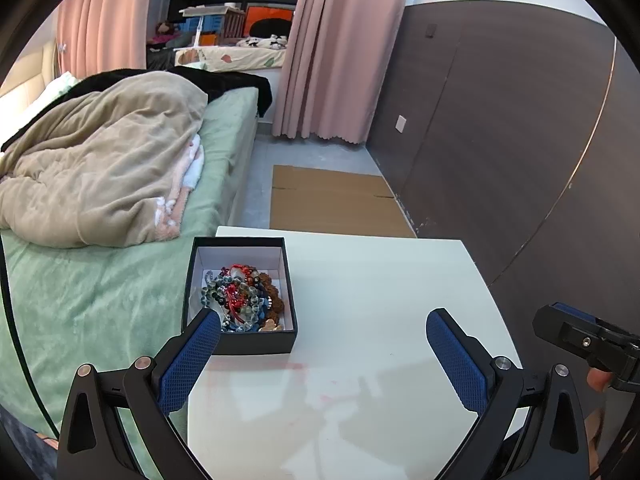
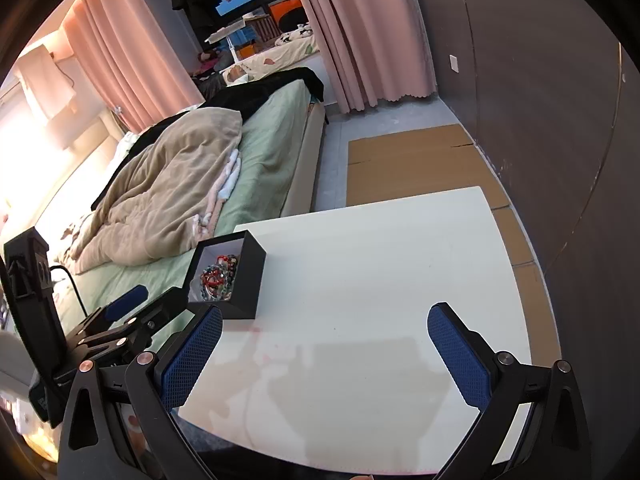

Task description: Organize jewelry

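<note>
A black box (image 1: 256, 344) with a white lining stands at the left edge of the white table (image 1: 380, 288). It holds a tangle of beaded bracelets (image 1: 242, 300) in red, blue, clear and brown. My left gripper (image 1: 324, 320) is open and empty, just short of the box, its left finger (image 1: 188, 360) in front of the box's near left corner. My right gripper (image 2: 324, 316) is open and empty over the table, to the right of the box (image 2: 244, 280). The bracelets (image 2: 218, 276) show inside it. The left gripper's body (image 2: 124, 320) shows at the left of the right wrist view.
A bed (image 1: 100, 280) with green sheet and beige blanket (image 1: 100, 168) lies left of the table. Flattened cardboard (image 1: 336, 200) lies on the floor beyond the table. A dark wall panel (image 1: 520, 140) runs along the right. Pink curtains (image 1: 340, 48) hang at the back.
</note>
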A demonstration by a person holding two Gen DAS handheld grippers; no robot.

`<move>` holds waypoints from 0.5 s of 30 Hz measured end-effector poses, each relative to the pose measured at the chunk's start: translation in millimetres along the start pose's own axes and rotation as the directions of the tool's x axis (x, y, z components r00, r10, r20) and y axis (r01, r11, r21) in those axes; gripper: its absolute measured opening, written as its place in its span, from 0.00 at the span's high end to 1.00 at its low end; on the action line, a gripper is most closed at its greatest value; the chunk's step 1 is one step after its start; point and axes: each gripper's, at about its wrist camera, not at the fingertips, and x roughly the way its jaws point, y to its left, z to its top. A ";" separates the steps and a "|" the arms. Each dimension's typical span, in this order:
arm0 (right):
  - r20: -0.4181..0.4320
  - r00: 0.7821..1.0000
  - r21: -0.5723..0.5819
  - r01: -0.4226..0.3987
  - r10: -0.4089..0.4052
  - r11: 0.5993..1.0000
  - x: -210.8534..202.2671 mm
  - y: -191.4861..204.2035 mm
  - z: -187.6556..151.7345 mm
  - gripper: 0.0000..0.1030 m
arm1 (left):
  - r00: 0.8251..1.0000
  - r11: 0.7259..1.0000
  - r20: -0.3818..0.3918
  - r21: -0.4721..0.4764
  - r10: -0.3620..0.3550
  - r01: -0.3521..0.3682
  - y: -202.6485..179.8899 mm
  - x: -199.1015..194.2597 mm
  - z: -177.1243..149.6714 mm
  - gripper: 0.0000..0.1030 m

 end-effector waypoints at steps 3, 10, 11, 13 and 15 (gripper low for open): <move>0.001 1.000 0.003 0.001 -0.001 1.000 -0.7 -0.4 0.5 0.00 | 1.000 1.000 0.006 0.004 0.001 -0.001 -1.0 -1.9 0.3 0.01; 0.004 1.000 -0.003 0.010 -0.010 1.000 -3.1 -1.0 2.2 0.00 | 1.000 1.000 0.005 0.005 0.001 -0.001 -1.2 -2.1 0.0 0.01; 0.004 1.000 -0.011 0.016 -0.016 1.000 -3.5 -0.5 2.6 0.00 | 1.000 1.000 0.007 0.006 0.001 -0.001 -1.4 -2.3 -0.2 0.01; 0.001 1.000 -0.020 0.019 -0.019 1.000 -3.4 -0.9 3.4 0.00 | 1.000 1.000 0.011 0.015 0.003 -0.003 -2.7 -3.6 -1.1 0.01; -0.003 1.000 -0.023 0.019 -0.019 1.000 -3.4 -1.0 2.7 0.00 | 1.000 1.000 0.011 0.015 0.001 -0.001 -3.1 -4.0 -1.7 0.01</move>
